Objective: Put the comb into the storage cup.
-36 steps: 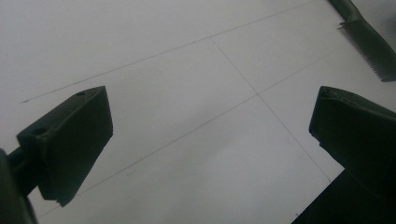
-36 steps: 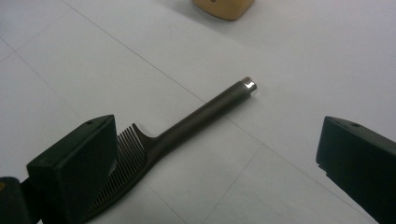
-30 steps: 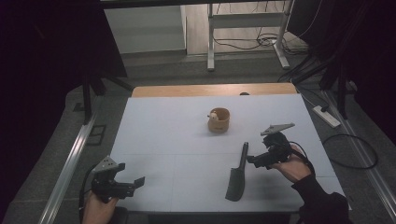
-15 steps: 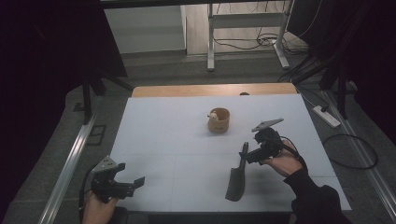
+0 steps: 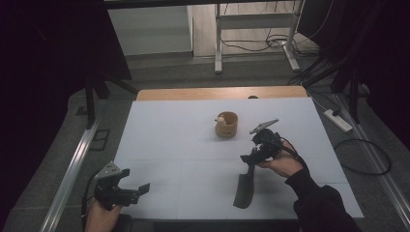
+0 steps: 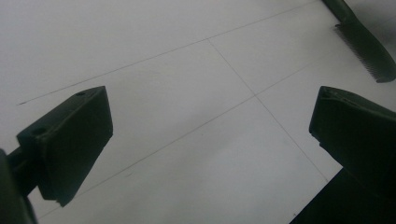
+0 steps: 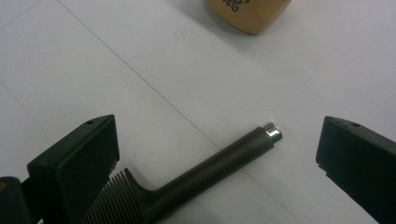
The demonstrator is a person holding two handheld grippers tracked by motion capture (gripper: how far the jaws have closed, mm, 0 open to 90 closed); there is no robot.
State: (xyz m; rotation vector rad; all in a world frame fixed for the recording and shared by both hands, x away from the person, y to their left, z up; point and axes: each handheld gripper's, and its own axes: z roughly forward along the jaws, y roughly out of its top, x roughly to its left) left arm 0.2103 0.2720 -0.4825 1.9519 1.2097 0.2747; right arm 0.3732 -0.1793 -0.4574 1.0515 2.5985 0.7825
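We hold the right gripper [image 5: 249, 157] with its jaws spread wide over the dark comb [image 7: 205, 175], whose round handle lies flat on the white table [image 5: 174, 135] between them, its metal-capped tip nearer the right jaw, touching neither. Beyond the jaws stands a small wooden cup [image 5: 226, 124] with a pale, rounded thing inside. Our left gripper [image 5: 138, 189] hangs wide open above bare table, the comb's teeth [image 6: 366, 51] beyond its right jaw.

Lab recording bay

White table [image 5: 193, 145] under dark curtains [image 5: 53, 43], loose cables [image 5: 261, 46], power strip [image 5: 338, 121] on floor.
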